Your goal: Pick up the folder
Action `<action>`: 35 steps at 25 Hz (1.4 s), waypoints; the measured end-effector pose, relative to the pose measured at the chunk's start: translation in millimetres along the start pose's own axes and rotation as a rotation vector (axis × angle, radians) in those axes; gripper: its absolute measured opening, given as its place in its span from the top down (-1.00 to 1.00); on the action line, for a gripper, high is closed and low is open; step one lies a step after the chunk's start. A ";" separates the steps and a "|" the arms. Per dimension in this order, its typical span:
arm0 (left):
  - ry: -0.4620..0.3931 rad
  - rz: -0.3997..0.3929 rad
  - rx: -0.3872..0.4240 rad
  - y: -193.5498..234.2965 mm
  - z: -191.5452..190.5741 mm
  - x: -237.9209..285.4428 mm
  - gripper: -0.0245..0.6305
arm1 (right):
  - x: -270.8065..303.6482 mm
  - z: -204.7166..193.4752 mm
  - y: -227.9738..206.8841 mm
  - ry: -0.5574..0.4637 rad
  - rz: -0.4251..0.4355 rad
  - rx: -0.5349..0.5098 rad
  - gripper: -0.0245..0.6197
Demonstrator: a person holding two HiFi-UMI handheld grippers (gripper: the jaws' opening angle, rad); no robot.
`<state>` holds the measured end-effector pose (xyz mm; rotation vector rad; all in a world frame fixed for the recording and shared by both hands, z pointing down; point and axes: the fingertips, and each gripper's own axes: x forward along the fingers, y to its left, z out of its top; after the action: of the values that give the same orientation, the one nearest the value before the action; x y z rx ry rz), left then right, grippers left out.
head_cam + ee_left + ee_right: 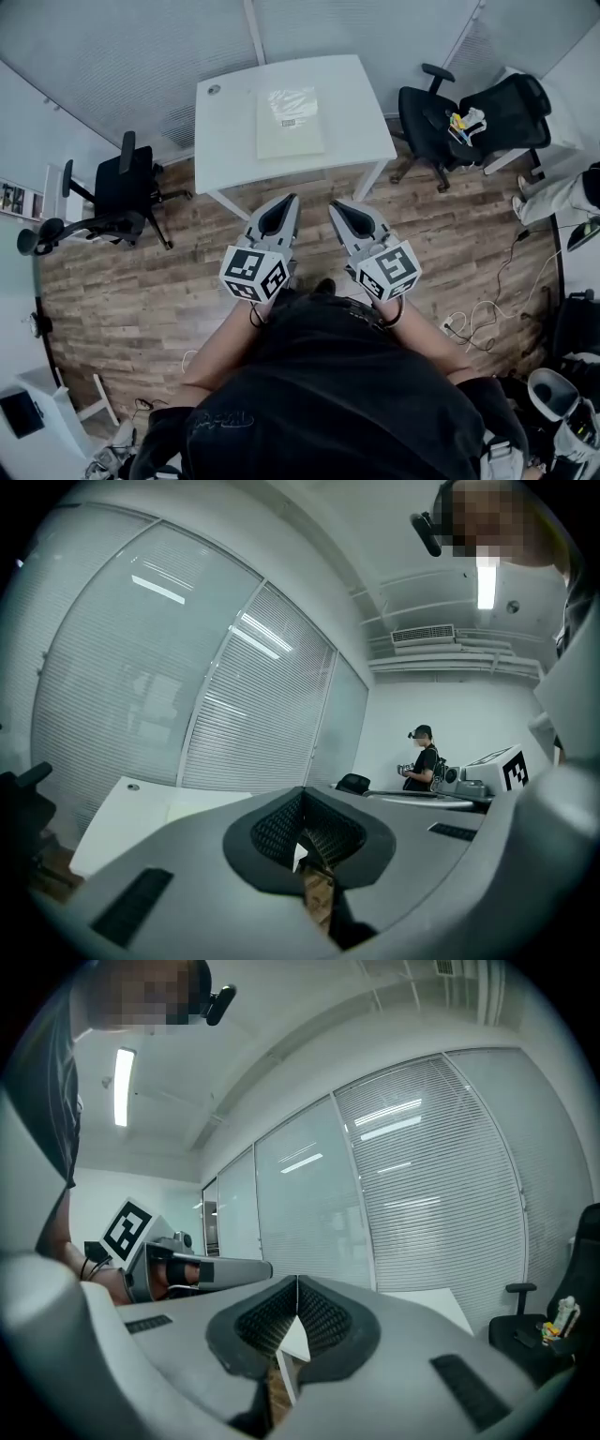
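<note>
A pale folder (290, 121) with a small label lies flat near the middle of the white table (225, 131) ahead of me. My left gripper (290, 201) and right gripper (334, 207) are held side by side over the wood floor, short of the table's near edge, both shut and empty. In the left gripper view the table (122, 813) and folder (202, 805) show low at the left behind the closed jaws. In the right gripper view the table corner (431, 1302) shows past the closed jaws.
A black office chair (117, 192) stands left of the table, two more (469, 117) at the right. Cables (483, 314) lie on the floor at the right. Blinds cover the glass wall behind the table. Another person (424, 758) stands far off in the left gripper view.
</note>
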<state>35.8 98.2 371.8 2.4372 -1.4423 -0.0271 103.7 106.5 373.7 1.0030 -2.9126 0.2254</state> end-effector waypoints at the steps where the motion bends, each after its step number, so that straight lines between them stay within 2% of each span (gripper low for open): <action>1: 0.004 0.001 0.001 0.6 -0.1 3.8 0.89 | 0.8 0.7 -3.2 0.001 0.004 -0.004 0.86; 8: 0.008 -0.031 -0.005 8.6 4.0 27.8 0.89 | 14.0 1.9 -22.8 0.014 -0.010 -0.014 0.86; 12: 0.016 -0.047 -0.043 24.1 4.0 47.8 0.89 | 27.4 2.8 -38.1 0.019 -0.033 -0.015 0.86; 17: 0.043 -0.084 -0.048 48.3 8.0 78.4 0.89 | 53.6 -0.7 -59.5 0.038 -0.071 0.013 0.86; 25: 0.101 -0.121 -0.026 121.6 13.9 125.4 0.89 | 134.2 -11.9 -97.3 0.062 -0.116 0.060 0.86; 29: 0.134 -0.129 -0.039 160.4 16.4 137.0 0.89 | 172.6 -18.1 -102.9 0.090 -0.131 0.086 0.86; 35: 0.122 -0.158 -0.006 208.3 41.3 151.5 0.89 | 225.9 -6.9 -112.3 0.084 -0.157 0.068 0.86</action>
<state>-74.1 -135.3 410.1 2.4955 -1.1943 0.0808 -5.1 -117.3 416.0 1.1944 -2.7523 0.3510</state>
